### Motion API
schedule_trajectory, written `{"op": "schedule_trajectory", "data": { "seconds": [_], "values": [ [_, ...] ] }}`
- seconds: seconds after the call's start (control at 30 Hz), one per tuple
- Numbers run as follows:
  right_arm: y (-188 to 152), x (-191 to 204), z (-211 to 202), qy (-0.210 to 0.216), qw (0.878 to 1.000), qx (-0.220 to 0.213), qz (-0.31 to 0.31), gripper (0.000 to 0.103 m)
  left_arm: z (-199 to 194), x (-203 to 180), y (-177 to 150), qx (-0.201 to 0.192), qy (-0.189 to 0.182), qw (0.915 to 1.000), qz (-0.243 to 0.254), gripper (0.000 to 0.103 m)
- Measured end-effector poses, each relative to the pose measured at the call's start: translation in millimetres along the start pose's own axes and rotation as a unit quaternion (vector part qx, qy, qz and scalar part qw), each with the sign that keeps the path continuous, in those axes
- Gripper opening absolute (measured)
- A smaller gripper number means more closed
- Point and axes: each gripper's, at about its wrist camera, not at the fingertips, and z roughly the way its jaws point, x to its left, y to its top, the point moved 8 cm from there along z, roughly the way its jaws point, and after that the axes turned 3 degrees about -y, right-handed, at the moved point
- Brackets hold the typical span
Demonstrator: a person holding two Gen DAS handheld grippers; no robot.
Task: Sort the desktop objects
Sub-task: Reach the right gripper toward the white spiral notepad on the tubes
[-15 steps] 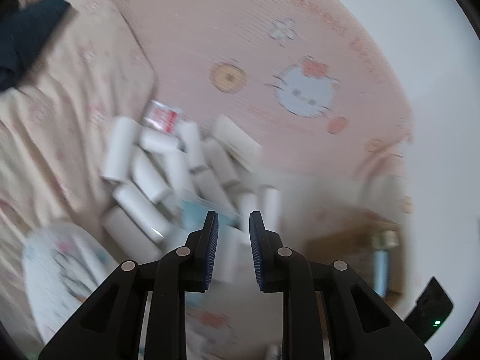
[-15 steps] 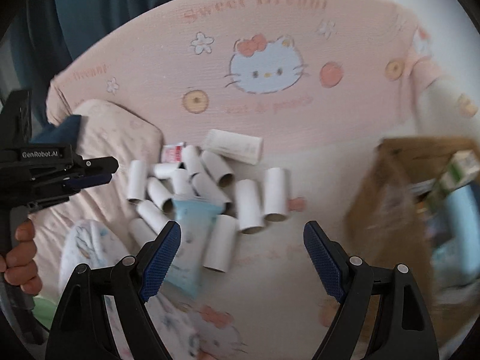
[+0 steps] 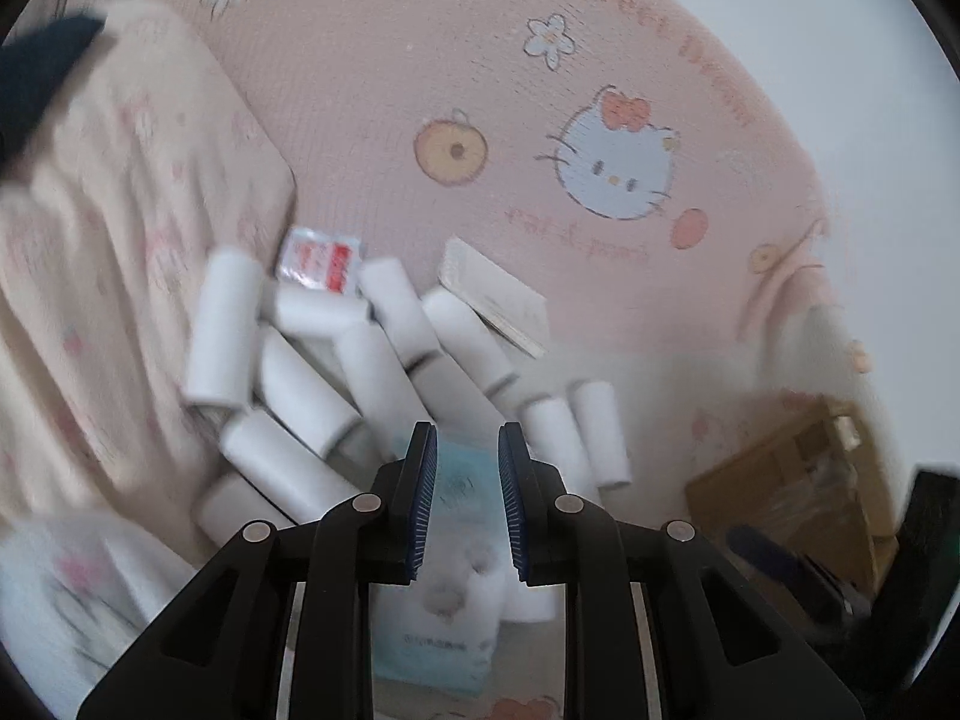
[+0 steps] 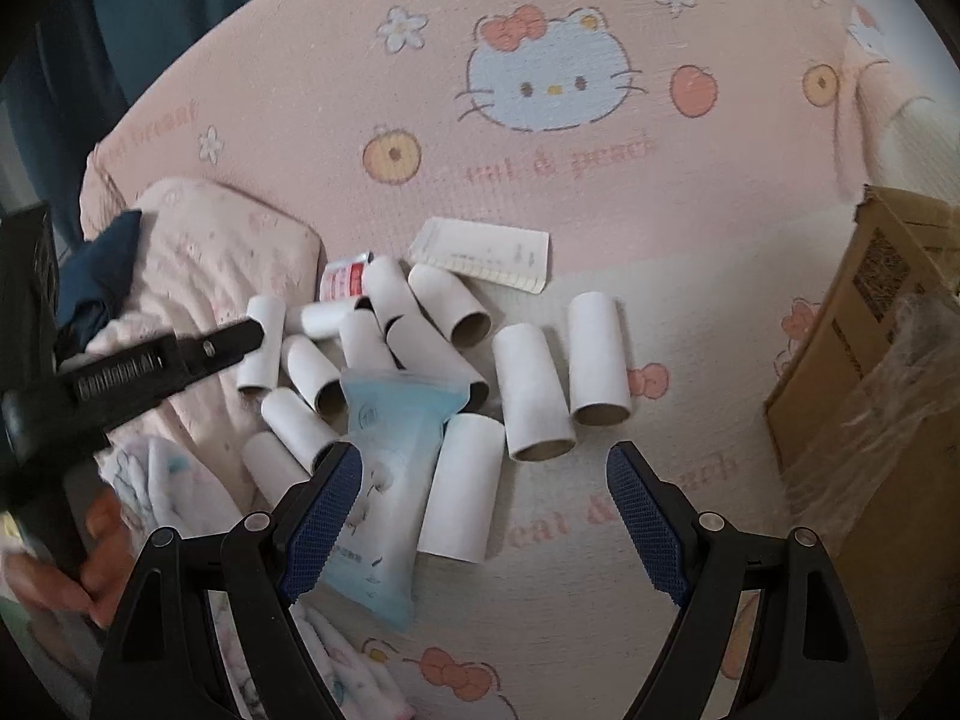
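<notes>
The left gripper (image 3: 462, 498), jaws narrowly parted and empty, has swung over the blue tissue pack (image 4: 390, 468), likely its first pick. The right gripper (image 4: 483, 516) hangs wide open beside the cardboard tubes (image 4: 534, 399).

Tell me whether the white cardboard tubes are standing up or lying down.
Lying down. The white cardboard tubes rest on their sides on the pink bedding, open ends facing sideways toward the camera; none stands on end.
</notes>
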Motion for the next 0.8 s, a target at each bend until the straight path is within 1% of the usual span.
{"op": "schedule_trajectory", "data": {
  "seconds": [0.03, 0.07, 0.13, 0.17, 0.23, 0.27, 0.33, 0.4, 0.53, 0.63, 0.73, 0.77, 0.8],
  "values": [
    [-0.3, 0.4, 1.4, 0.004, 1.0, 0.0, 0.003, 0.083, -1.4, 6.2, -4.3, -0.008, -0.003, 0.9999, -0.01, 0.024],
    [0.7, 1.4, 0.5, 0.01, 1.0, -0.003, 0.011, 0.083, -1.9, 11.4, -5.9, -0.015, 0.001, 0.9997, -0.017, 0.024],
    [5.6, 3.5, -2.1, 0.033, 0.999, -0.025, 0.034, 0.083, -4.1, 15.0, 1.3, -0.026, 0.007, 0.9995, -0.017, 0.024],
    [7.0, 5.0, -2.1, 0.04, 0.998, -0.032, 0.041, 0.083, -7.8, 14.4, 8.8, -0.042, 0.003, 0.999, -0.014, 0.024],
    [9.0, 7.0, 2.0, 0.047, 0.997, -0.035, 0.049, 0.083, -10.5, 13.4, 15.7, -0.064, -0.003, 0.9979, -0.01, 0.024],
    [9.8, 8.5, 5.6, 0.044, 0.997, -0.032, 0.047, 0.083, -7.5, 13.5, 19.6, -0.066, -0.003, 0.9978, -0.011, 0.024],
    [14.8, 12.6, 14.5, 0.034, 0.998, -0.032, 0.03, 0.083, 0.8, 15.5, 24.3, -0.056, -0.004, 0.9983, -0.011, 0.024],
    [22.7, 15.4, 21.9, 0.033, 0.998, -0.039, 0.023, 0.083, 13.1, 19.1, 29.8, -0.042, -0.005, 0.999, -0.016, 0.024],
    [39.8, 11.5, 44.3, 0.03, 0.998, -0.043, 0.026, 0.083, 38.3, 19.5, 44.0, -0.02, -0.029, 0.999, -0.028, 0.024],
    [49.9, 9.7, 62.1, 0.04, 0.998, -0.03, 0.024, 0.083, 61.3, 21.0, 56.6, -0.006, -0.035, 0.999, -0.027, 0.024],
    [61.2, 4.7, 81.0, 0.037, 0.999, -0.019, 0.007, 0.083, 85.9, 26.2, 68.3, 0.01, -0.053, 0.9975, -0.045, 0.024],
    [65.7, 0.9, 87.4, 0.048, 0.999, -0.011, 0.018, 0.083, 96.5, 30.0, 70.3, 0.021, -0.058, 0.9965, -0.056, 0.024],
    [70.8, -4.1, 94.9, 0.067, 0.997, 0.002, 0.044, 0.083, 104.4, 33.0, 71.6, 0.031, -0.061, 0.9957, -0.063, 0.024]
  ]
}}
